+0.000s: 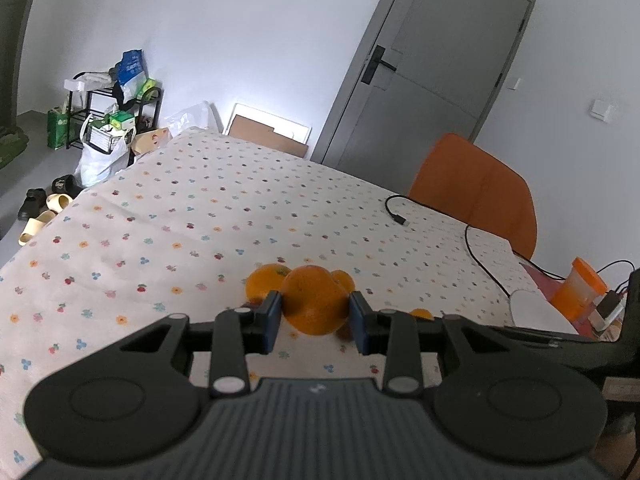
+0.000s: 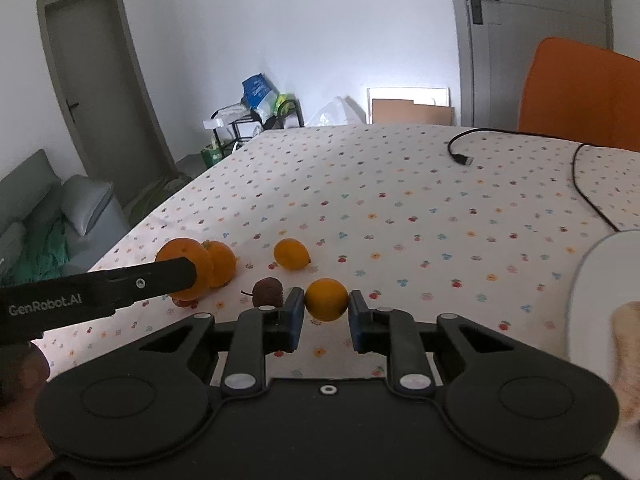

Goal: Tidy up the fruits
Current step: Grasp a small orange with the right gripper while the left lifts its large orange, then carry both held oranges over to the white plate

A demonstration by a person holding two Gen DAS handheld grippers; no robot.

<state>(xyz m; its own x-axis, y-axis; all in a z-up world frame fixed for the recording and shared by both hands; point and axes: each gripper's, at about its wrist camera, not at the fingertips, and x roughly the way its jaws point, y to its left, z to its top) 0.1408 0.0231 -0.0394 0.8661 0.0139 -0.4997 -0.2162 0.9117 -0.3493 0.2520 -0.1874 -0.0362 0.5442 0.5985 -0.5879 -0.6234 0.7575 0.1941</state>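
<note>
In the left wrist view my left gripper (image 1: 316, 312) is shut on a large orange (image 1: 314, 300) and holds it just above the flowered tablecloth (image 1: 180, 216). Another orange (image 1: 264, 280) lies just behind it on the left. In the right wrist view my right gripper (image 2: 325, 308) has its pads on both sides of a small orange (image 2: 326, 299). The left gripper's finger (image 2: 120, 286) reaches in from the left onto the large orange (image 2: 188, 268). Another orange (image 2: 222, 262), a yellow-orange fruit (image 2: 292, 254) and a dark brown fruit (image 2: 268, 292) lie on the cloth.
A white plate (image 2: 588, 320) sits at the right with something pale on it. A black cable (image 2: 576, 168) lies across the far right of the table. An orange chair (image 2: 576, 92) stands behind the table. An orange-lidded cup (image 1: 576, 292) stands at the right edge.
</note>
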